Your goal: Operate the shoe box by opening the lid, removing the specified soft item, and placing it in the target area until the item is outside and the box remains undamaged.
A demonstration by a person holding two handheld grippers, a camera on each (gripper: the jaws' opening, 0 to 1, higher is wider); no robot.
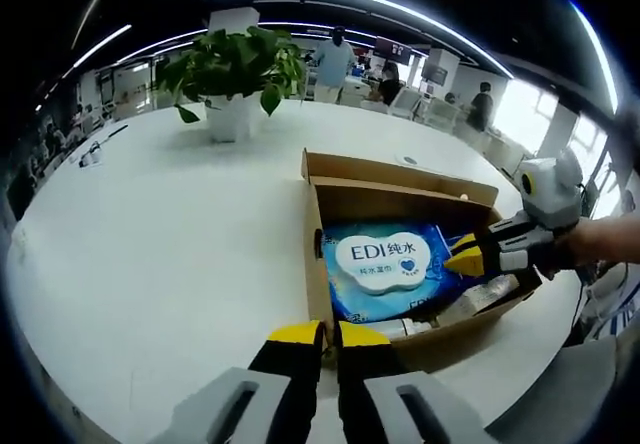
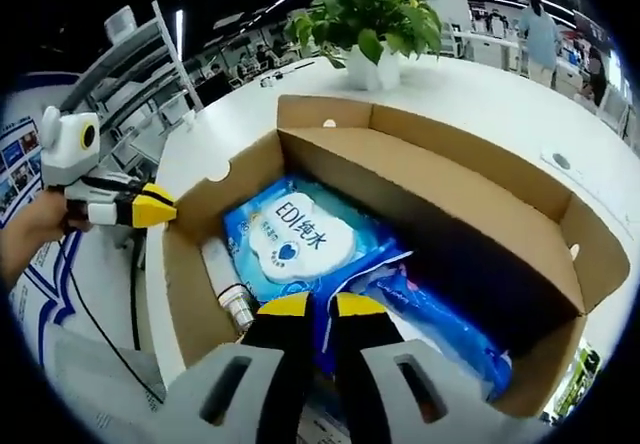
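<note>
Inside the open shoe box [image 2: 480, 214], my near-shut right claw [image 2: 312, 309] pinches the soft, slippery wipes pack [image 2: 300, 239]'s edge; left claw [image 1: 330, 336] nearly closed, empty.

Wipes pack [image 1: 385, 264] lies in the shoe box [image 1: 318, 264], plant [image 1: 232, 76] behind on the table [image 1: 150, 234]

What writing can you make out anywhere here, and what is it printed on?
"EDI纯水": white label on the blue wet wipes pack in the open shoe box, also seen in the right gripper view.
Smaller line under it and by the heart mark: too small to read.
Wall posters: blurred, unreadable.
</note>
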